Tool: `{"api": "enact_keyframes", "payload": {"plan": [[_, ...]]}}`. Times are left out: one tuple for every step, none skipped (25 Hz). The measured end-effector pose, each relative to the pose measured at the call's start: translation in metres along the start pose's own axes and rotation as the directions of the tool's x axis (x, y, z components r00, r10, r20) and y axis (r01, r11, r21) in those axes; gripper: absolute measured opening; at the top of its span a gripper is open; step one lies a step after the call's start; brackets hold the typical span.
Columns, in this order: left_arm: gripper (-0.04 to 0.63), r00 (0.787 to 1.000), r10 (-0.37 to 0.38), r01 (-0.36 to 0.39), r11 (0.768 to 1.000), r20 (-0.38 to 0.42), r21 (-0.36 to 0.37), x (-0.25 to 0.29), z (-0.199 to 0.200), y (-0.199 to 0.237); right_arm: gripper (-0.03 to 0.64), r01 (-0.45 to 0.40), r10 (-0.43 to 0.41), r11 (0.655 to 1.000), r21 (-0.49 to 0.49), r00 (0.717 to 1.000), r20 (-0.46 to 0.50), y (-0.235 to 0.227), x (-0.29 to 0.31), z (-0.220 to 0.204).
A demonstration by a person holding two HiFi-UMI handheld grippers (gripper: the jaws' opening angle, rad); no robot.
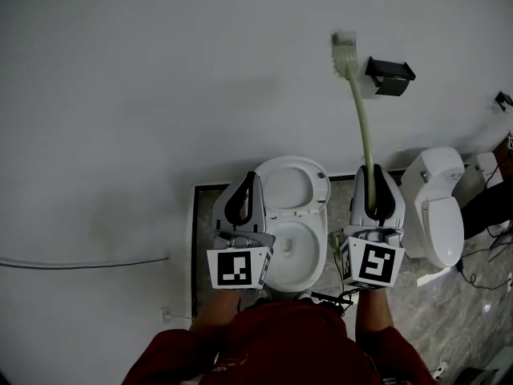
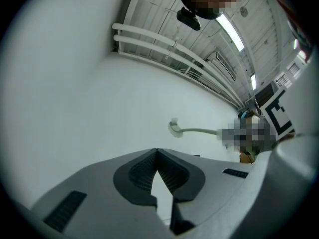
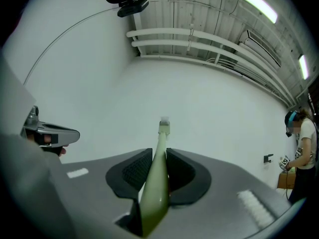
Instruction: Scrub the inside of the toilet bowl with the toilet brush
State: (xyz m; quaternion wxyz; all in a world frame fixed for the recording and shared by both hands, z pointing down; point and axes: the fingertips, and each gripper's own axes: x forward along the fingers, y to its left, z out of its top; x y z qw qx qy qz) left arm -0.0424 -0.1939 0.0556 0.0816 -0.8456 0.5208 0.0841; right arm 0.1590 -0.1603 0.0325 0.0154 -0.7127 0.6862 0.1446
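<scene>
Plain white wall (image 1: 160, 95) is seen behind the glossy oval toilet bowl (image 1: 295, 247) in the head view. The left gripper (image 2: 157, 152) is shown closed and empty in its own view. The right gripper (image 3: 159, 156) is shown clenched on the slim pale-green toilet brush (image 3: 155, 183), raised right of the bowl.

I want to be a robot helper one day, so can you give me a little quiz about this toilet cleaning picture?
1. True or false: the left gripper holds the toilet brush.
2. The brush head is: A down in the toilet bowl, B up in the air, C lying on the floor.
3. Are the left gripper's jaws open or shut?
Key: 1 false, the right gripper holds it; 2 B; 3 shut, with nothing between them.
</scene>
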Motion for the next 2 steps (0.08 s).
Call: {"api": "enact_keyframes", "payload": {"plan": [[0.005, 1.0, -0.003, 0.003, 1.0, 0.003, 0.003, 0.0002, 0.0007, -0.0019, 0.1, 0.004, -0.004, 1.0, 0.006, 1.0, 0.0, -0.0013, -0.0009, -0.0007], [0.005, 1.0, -0.006, 0.006, 1.0, 0.007, 0.006, 0.0004, 0.0014, -0.0038, 0.1, 0.008, -0.008, 1.0, 0.012, 1.0, 0.0, -0.0028, -0.0019, -0.0014]]}}
